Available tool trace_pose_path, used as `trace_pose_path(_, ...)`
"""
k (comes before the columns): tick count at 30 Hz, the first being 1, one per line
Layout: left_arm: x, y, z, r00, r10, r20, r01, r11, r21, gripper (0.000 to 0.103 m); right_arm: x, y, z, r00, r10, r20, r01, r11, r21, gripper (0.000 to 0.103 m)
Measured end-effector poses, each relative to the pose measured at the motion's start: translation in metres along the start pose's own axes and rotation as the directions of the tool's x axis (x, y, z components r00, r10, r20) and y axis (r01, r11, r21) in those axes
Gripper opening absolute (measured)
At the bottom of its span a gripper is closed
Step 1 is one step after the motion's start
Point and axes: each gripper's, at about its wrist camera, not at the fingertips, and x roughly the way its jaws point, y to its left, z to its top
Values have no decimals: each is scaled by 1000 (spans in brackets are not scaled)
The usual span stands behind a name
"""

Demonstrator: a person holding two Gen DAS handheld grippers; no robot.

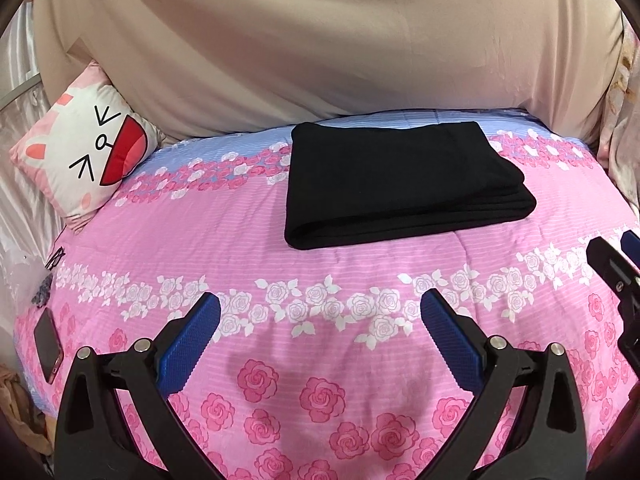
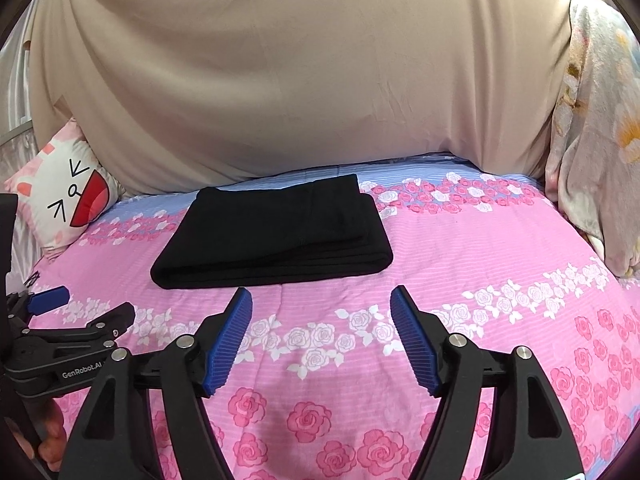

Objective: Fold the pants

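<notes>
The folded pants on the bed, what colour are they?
Plain black pants, no pattern visible; the left wrist view shows them best.

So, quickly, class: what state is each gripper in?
Left gripper: open, holding nothing.
Right gripper: open, holding nothing; pants lie apart.

The pants [image 1: 404, 184] are lying as a matt black, soft knit-looking cloth on the bed [image 1: 224, 248], whose cover is showing a finely ribbed, printed cotton-like weave. The left gripper [image 1: 320, 316] and right gripper [image 2: 321, 312] are wearing ridged blue rubbery pads on matt black plastic (with shiny metal pins), and a smooth beige cloth [image 1: 320, 48] is hanging behind.
</notes>
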Motion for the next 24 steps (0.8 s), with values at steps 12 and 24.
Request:
trace_pose_path(12,-7,-1,-10,1000,12,26,-12,1000,15,98,1,10,-15,999,3,-41,-4,1000,-15,72)
trace_pose_path(24,-6,-10,-19,999,12,48,-14,999,37,98,7,7,-25,997,-7,-81,5,1000,-17,72)
